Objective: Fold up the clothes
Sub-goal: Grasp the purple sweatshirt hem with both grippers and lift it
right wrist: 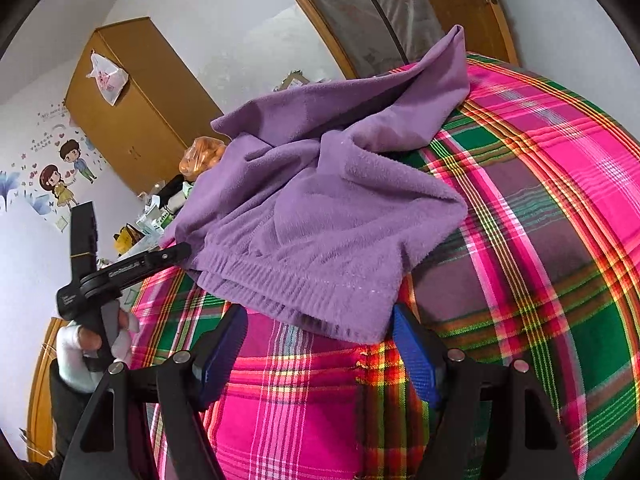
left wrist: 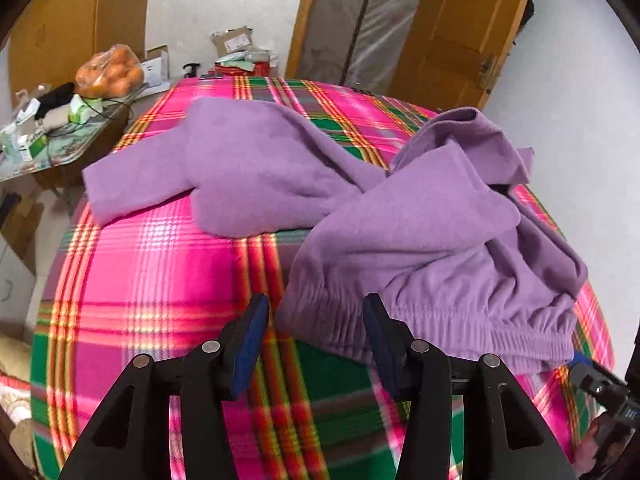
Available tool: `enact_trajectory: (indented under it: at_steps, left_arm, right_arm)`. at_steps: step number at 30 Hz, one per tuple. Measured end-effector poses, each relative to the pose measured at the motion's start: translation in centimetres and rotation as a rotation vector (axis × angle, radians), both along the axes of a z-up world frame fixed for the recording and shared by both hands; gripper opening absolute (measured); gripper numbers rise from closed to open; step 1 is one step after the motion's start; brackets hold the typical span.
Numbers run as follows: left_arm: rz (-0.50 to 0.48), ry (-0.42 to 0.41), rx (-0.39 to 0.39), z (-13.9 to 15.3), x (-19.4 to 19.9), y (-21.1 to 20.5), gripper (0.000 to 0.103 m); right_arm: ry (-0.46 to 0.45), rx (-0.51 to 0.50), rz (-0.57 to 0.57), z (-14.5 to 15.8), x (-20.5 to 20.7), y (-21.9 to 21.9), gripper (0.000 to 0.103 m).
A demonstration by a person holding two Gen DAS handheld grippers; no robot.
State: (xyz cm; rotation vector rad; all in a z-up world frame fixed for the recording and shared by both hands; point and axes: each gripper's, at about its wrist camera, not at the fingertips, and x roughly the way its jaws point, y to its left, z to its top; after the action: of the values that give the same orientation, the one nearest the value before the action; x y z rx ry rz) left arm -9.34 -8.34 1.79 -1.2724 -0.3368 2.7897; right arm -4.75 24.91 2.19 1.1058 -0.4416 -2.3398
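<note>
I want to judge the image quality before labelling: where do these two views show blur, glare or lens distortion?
Left wrist view: the pink and green plaid blanket smears near the bottom edge, with a bright patch beside the crumpled purple fleece trousers. Right wrist view: sharper, yet fisheye bends the wooden door frame; corners go black in both.

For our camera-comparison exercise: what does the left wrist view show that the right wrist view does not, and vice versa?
Only the left wrist view: the trousers' legs spread across the bed.
Only the right wrist view: cartoon wall stickers and a gloved hand holding the left gripper.
Both: the purple trousers, their elastic waistband, the plaid blanket, a bag of oranges.
</note>
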Motion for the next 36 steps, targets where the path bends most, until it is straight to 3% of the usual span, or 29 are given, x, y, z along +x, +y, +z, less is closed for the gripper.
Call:
enact_trajectory:
  at_steps: [6,9,12,14,15,20,29,36]
  left_arm:
    - [-0.033,-0.003,-0.02,-0.6,-0.5,0.6,0.048]
    - [-0.042,0.0,-0.021,-0.6,-0.4,0.9,0.04]
    - [-0.035,0.011,-0.047,-0.4,-0.2,1.1,0.024]
    - [-0.028,0.016,-0.051,-0.2,-0.2,1.2,0.017]
    - [-0.026,0.02,-0.047,-0.1,-0.1,1.1,0.013]
    - [-0.012,0.058,-0.02,0.6,0.6,0.6,0.01]
    - [0.067,0.169,0.044,3.1,3.7,-2.7,0.01]
    - [0.181,0.192,0.055,3.9,6.2,-7.8,0.01]
  right_arm:
    - [-0.046,-0.068,-0.02,-0.2,-0.3,1.0,0.066]
    - [-0.086,-0.113,-0.031,-0.6,-0.8,1.5,0.054]
    - [-0.103,-0.122,-0.038,-0.9,-1.2,1.6,0.04]
    - [-0.109,-0.136,-0.046,-1.1,-1.4,1.8,0.019]
    - [-0.106,-0.143,-0.047,-1.0,-1.4,1.8,0.015]
    - [-0.054,-0.146,-0.01,0.0,-0.6,1.4,0.011]
    - [0.058,-0.182,0.182,3.1,2.4,-1.4,0.01]
    - [0.028,-0.173,0.34,2.6,3.0,-6.8,0.009]
